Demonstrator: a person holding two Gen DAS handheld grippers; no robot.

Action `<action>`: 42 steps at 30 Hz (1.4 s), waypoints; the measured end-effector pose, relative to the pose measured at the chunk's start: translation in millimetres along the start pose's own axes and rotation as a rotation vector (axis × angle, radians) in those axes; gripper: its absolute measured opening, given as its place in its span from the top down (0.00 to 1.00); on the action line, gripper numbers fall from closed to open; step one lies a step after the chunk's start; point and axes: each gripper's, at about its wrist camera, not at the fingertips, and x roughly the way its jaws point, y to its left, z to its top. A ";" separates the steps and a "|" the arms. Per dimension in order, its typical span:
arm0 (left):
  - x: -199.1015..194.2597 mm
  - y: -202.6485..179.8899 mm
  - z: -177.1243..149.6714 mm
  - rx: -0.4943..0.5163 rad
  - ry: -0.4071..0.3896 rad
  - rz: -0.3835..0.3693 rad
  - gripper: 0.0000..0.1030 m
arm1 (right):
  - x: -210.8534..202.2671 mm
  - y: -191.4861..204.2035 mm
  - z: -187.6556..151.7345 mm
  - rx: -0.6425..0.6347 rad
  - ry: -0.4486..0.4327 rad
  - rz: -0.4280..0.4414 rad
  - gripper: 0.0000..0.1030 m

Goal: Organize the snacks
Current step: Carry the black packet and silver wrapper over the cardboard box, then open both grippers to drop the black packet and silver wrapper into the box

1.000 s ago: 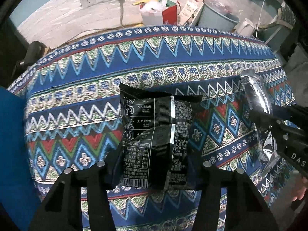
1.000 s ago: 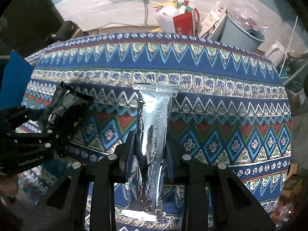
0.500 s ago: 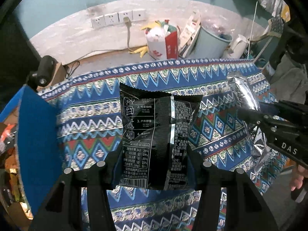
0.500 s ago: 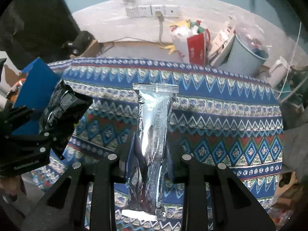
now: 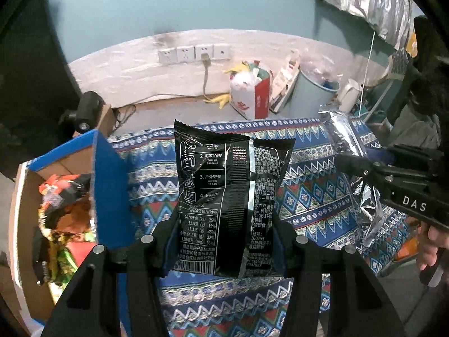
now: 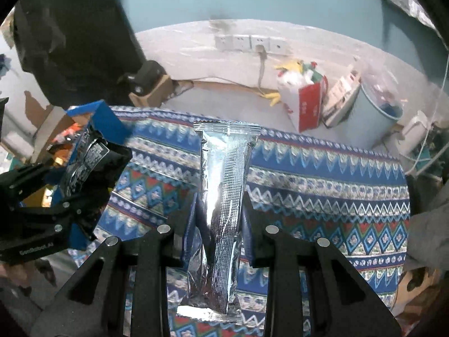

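Note:
My left gripper (image 5: 223, 241) is shut on a black snack bag (image 5: 228, 193) and holds it upright above the patterned tablecloth (image 5: 308, 196). My right gripper (image 6: 217, 226) is shut on a long silver foil packet (image 6: 224, 193), also upright in the air. In the left wrist view the right gripper (image 5: 393, 177) and the silver packet (image 5: 348, 143) are at the right. In the right wrist view the left gripper (image 6: 42, 210) with the black bag (image 6: 89, 163) is at the left. A blue cardboard box (image 5: 109, 191) holding several snacks (image 5: 64, 213) stands left of the table.
Behind the table on the floor are a red-and-white bag (image 5: 252, 95), a blue bucket (image 5: 314, 95) and a white kettle (image 5: 349, 95). Wall sockets (image 5: 193, 53) sit on the far wall. A black camera (image 5: 87, 109) is at the back left.
Both grippers have risen and tilted back with their packets still held. The table now sits lower in view, and the blue box of snacks has come into sight at the left.

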 end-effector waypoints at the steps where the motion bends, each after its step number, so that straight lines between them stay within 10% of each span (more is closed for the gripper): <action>1: -4.1 4.4 -0.9 -0.005 -0.005 0.000 0.47 | -2.3 5.7 2.0 -0.007 -0.006 0.006 0.73; 42: -72.4 216.5 -80.5 -0.383 -0.062 0.225 0.46 | 53.8 256.1 69.1 -0.253 0.016 0.312 0.73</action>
